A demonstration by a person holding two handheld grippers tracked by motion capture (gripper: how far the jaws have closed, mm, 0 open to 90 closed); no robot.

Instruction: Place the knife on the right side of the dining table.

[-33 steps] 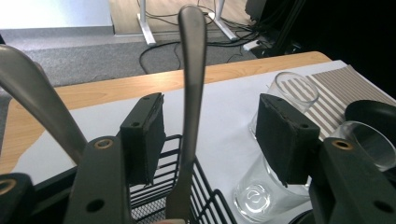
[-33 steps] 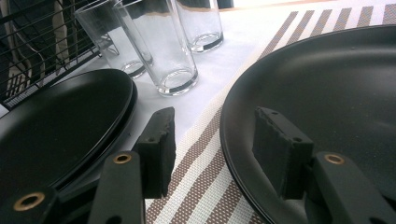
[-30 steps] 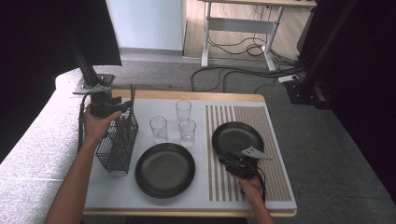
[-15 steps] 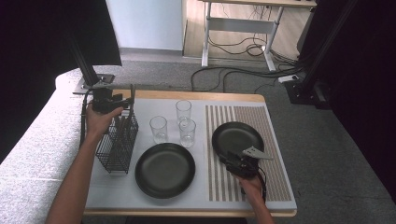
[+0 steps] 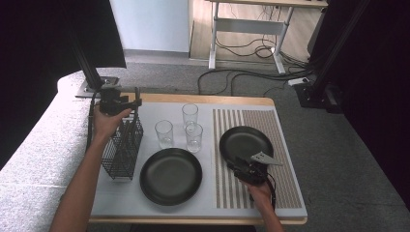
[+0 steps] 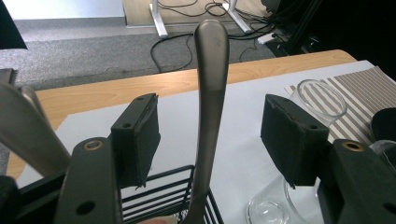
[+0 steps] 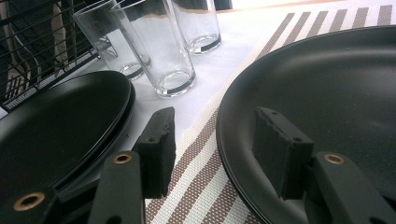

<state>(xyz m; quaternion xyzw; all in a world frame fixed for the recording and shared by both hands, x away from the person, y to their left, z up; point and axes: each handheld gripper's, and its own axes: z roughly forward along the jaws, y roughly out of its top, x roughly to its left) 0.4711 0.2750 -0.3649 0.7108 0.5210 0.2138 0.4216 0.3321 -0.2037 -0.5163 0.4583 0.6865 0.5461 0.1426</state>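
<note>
Standing upright in the wire basket (image 5: 122, 150) at the frame's left, a grey metal utensil handle (image 6: 211, 93) is rising between our left gripper (image 6: 215, 135)'s just-opening jaws, touching neither pad.

Black wire basket (image 5: 123, 147). Two black plates (image 5: 170, 176) (image 5: 245, 141). Clear glasses (image 5: 164, 134). Mat (image 5: 285, 159), brown and white stripes. White sheet (image 5: 159, 111) over pale wood table (image 5: 217, 100). Grey metal utensil handle (image 6: 210, 88). Grey carpet (image 5: 338, 145).
</note>
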